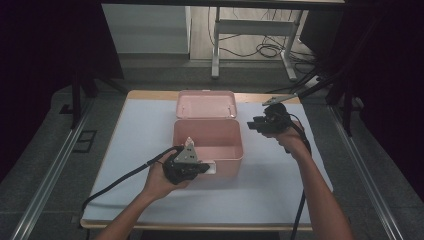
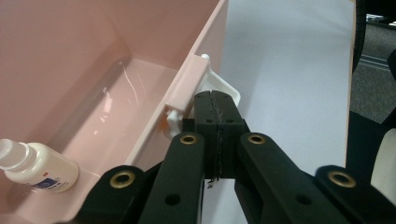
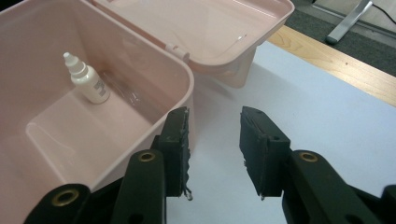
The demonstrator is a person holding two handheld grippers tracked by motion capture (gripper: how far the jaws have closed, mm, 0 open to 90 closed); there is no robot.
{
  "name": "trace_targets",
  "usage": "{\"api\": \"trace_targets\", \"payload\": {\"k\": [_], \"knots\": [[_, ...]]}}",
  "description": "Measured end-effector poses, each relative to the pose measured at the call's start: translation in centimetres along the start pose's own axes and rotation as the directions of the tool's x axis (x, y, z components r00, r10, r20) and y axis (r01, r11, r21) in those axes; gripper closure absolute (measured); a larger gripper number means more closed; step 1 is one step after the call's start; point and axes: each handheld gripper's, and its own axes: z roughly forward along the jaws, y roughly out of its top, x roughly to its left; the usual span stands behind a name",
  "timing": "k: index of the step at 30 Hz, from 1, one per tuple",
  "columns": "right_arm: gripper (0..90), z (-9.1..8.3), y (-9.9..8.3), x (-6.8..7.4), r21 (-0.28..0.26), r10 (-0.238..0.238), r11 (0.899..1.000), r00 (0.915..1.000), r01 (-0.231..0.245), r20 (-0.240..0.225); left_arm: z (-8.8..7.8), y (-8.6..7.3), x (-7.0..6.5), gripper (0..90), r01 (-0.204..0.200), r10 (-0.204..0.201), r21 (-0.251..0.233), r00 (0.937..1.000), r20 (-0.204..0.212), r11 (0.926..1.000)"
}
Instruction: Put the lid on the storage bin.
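Left gripper [image 1: 206, 167] w/ jaws fully closed at pink box's [image 1: 225, 159] near wall, by white latch [image 2: 224, 86]. Right gripper [image 3: 214, 149] half open, empty, beside box's right rim. Dropper bottle [image 3: 88, 79] upright inside; lid [image 1: 206, 104] flipped back, far side.

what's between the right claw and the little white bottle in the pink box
In the right gripper view, the pink box's side wall stands between the right claw and the white bottle inside.

A glossy pink plastic box [image 3: 107, 140] is sitting on matt white sheeting [image 3: 303, 112] covering a wooden table [image 3: 336, 60]; a smooth white plastic bottle [image 3: 88, 81] is gleaming inside.
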Motion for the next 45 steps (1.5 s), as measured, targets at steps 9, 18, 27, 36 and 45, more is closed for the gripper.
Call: {"api": "trace_targets", "payload": {"k": [9,18,27,36,45], "knots": [[60.0,1.4,1.6,-0.2,-0.002,0.034,0.999,0.9993,-0.034,0.018,0.0,0.0,0.0,90.0,-0.002,0.002,0.001,1.0000,0.001,1.0000],[59.5,3.4,3.2,-0.3,0.021,0.066,0.998,0.9971,-0.067,0.037,0.0,0.0,0.0,90.0,0.004,-0.004,-0.002,1.0000,0.002,1.0000],[58.9,4.9,4.0,-0.6,0.036,0.088,0.995,0.9950,-0.089,0.047,0.0,0.0,0.0,90.0,0.006,-0.006,-0.001,1.0000,0.002,1.0000],[59.1,6.0,4.6,-1.1,0.016,0.122,0.992,0.9902,-0.123,0.069,0.0,0.0,0.0,90.0,0.005,-0.005,-0.001,1.0000,0.004,1.0000],[59.5,6.5,5.9,-1.2,0.021,0.115,0.993,0.9894,-0.118,0.088,0.0,0.0,0.0,90.0,0.004,-0.004,-0.004,1.0000,0.002,1.0000]]}}
